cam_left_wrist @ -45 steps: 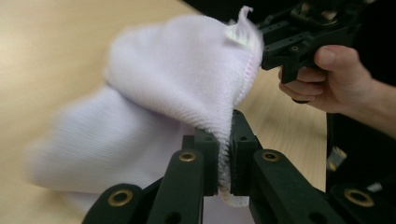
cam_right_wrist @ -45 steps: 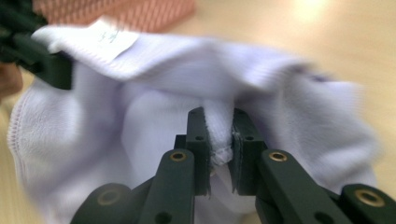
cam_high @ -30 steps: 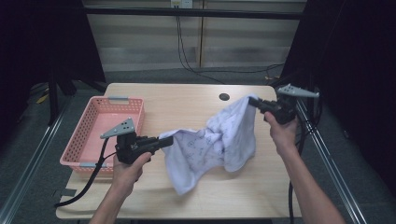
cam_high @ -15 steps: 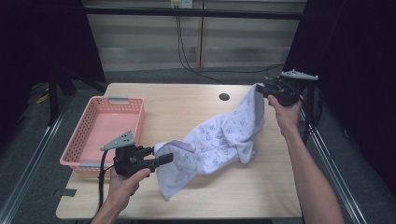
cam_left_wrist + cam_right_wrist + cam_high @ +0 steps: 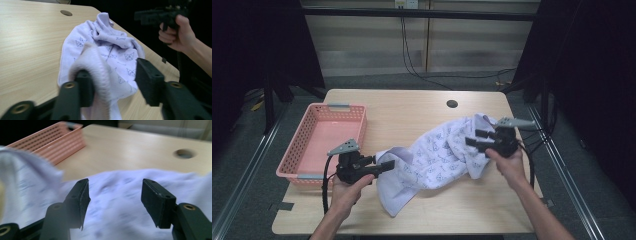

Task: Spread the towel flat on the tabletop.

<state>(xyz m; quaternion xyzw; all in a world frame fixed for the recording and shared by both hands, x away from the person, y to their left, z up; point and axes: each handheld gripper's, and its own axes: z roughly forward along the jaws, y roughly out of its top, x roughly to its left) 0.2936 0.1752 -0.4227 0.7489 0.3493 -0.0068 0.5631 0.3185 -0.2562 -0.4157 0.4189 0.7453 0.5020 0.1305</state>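
while the lilac cat-print cloth (image 5: 437, 155) lay crumpled on the wooden table (image 5: 412, 115), to the right of the pink basket (image 5: 319, 140), the left gripper (image 5: 112, 75) had its jaws parted and just narrowing, a fold draped over one pad without being pinched, and the right gripper (image 5: 113, 195) stood open above the far end, its jaws just widened and nothing held. the risk, as judged, was that a closing left jaw could catch only that loose fold, so the cloth would slip free or bunch when lifted. the basket was empty, the cloth wholly outside it.
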